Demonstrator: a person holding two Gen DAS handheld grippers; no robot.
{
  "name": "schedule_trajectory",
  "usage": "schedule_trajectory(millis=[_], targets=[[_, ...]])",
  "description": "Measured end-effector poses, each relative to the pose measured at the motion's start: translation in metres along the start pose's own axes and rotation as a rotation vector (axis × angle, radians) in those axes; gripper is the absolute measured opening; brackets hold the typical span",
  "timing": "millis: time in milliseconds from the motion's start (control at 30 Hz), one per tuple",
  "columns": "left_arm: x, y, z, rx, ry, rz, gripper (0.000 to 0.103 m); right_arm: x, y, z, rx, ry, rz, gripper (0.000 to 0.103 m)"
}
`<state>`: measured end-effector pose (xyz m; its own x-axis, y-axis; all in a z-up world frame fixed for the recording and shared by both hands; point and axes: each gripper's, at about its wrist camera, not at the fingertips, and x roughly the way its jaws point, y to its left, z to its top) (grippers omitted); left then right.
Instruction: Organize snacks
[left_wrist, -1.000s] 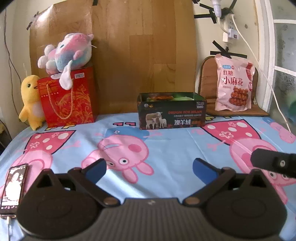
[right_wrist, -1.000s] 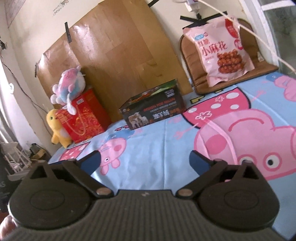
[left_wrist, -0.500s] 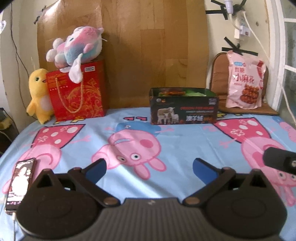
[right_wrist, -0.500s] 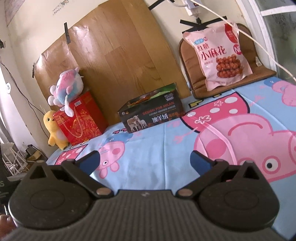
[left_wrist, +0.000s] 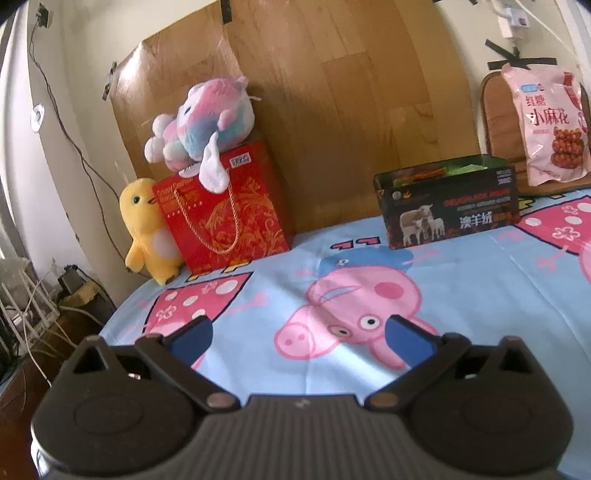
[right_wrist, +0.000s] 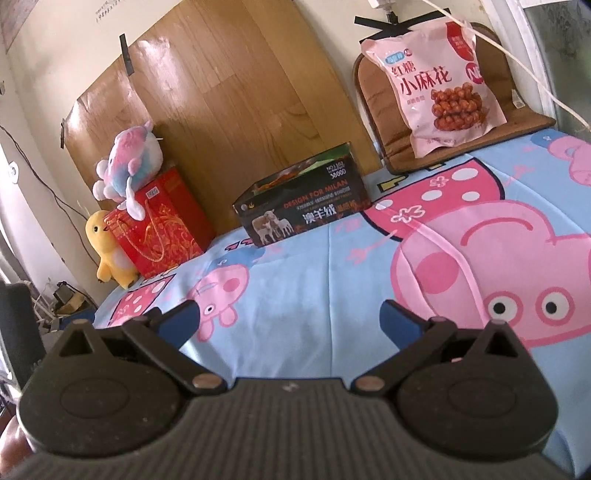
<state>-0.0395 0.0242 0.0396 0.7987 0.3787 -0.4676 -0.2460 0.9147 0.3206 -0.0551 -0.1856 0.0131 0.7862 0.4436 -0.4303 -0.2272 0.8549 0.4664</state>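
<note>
Along the bottom of the left wrist view, the left gripper (left_wrist: 297, 334) is seen with its blue-tipped fingers (left_wrist: 190, 334) spread wide and nothing held between them, above a cartoon-pig bedsheet (left_wrist: 461, 291). At right of centre in that frame, a dark box (left_wrist: 448, 210) printed with sheep is shown open at the top, with orange and green packets visible inside. At the upper right, a pink snack bag (left_wrist: 546, 122) is propped upright against a brown cushion (left_wrist: 493, 110). At the left of the frame, a red gift bag (left_wrist: 225, 210) is topped by a pastel plush toy (left_wrist: 203, 122), and a yellow plush duck (left_wrist: 147, 229) is stood touching its side. Along the bottom of the right wrist view, the right gripper (right_wrist: 288, 319) is likewise shown released and empty, well apart from the box and the snack bag.
</note>
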Motion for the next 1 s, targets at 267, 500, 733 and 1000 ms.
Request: schedule_trajectory(millis=[267, 500, 733, 1000], targets=[[0.001, 0.002, 0.002, 0.015, -0.005, 0.012, 0.103, 0.000, -0.003, 0.001, 0.014, 0.004, -0.005, 0.103], [-0.001, 0.007, 0.007, 0.030, -0.048, 0.055, 0.103, 0.000, -0.003, 0.001, 0.015, 0.004, -0.003, 0.103], [-0.005, 0.012, 0.012, 0.051, -0.104, 0.113, 0.103, -0.002, -0.001, 0.001, 0.008, -0.002, 0.006, 0.103], [-0.009, 0.009, 0.013, 0.094, -0.154, 0.174, 0.103, -0.003, -0.002, 0.003, 0.013, -0.003, 0.008, 0.103]])
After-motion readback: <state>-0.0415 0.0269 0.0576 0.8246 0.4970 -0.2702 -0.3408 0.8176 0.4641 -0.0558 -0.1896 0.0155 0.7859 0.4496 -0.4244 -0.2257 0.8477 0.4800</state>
